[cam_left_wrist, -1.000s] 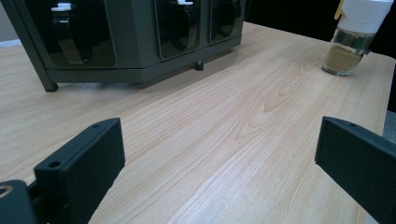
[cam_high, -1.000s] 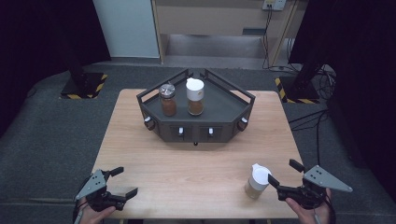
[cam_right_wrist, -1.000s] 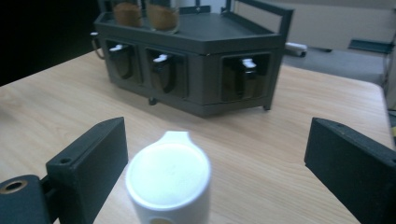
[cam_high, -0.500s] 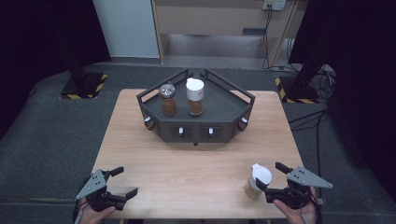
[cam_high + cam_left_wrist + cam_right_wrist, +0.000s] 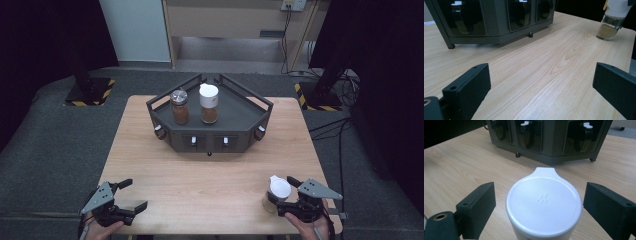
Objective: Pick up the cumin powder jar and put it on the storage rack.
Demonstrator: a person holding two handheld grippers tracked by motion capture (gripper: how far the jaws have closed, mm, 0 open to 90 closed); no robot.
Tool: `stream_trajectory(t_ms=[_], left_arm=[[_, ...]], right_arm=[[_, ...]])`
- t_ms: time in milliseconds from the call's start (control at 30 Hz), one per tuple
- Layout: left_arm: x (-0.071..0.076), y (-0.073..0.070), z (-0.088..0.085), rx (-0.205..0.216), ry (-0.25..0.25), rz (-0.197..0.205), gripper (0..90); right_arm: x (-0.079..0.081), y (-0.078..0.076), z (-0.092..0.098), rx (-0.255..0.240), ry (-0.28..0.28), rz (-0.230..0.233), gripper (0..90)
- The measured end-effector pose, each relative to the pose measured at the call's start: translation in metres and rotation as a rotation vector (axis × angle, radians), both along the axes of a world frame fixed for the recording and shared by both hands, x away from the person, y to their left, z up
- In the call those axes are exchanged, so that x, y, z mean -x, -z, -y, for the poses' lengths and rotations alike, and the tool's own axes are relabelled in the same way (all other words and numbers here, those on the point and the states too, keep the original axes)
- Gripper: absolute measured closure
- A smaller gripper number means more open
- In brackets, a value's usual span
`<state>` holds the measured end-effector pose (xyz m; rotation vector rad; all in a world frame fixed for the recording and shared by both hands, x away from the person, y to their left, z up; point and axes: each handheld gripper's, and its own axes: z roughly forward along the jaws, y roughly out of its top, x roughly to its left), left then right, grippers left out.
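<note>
One white-capped spice jar (image 5: pixel 544 205), brown powder inside

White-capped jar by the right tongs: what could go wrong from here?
1. The right tongs, just closing, flank the white-capped jar at cap height without touching; a grip that high on the smooth cap could slip.
2. The cap's tab makes it uneven, so the pads may seat crookedly and tip the jar.
3. It stands near the table's front edge; a knock could send it off.

2 jars (image 5: pixel 180 106) in rack (image 5: pixel 240 122)
</note>
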<state>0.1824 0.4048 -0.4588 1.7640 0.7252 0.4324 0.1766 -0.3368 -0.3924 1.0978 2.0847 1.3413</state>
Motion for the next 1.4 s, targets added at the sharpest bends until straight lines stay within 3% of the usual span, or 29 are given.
stream_trajectory(t_ms=[300, 500, 933, 1400], left_arm=[[0.000, 0.000, 0.000, -0.001, 0.001, 0.000, 0.6], [0.000, 0.000, 0.000, -0.001, 0.001, 0.000, 0.5], [0.000, 0.000, 0.000, 0.001, 0.001, -0.001, 0.6], [0.000, 0.000, 0.000, 0.002, 0.002, -0.001, 0.6]], right_arm=[[-0.003, 0.007, -0.004, 0.020, -0.001, -0.015, 19.6], [-0.002, 0.009, -0.006, 0.033, 0.010, -0.004, 29.6], [-0.002, 0.003, -0.012, 0.066, 0.009, -0.006, 30.6], [-0.014, -0.016, -0.019, 0.077, -0.063, 0.001, 30.7]])
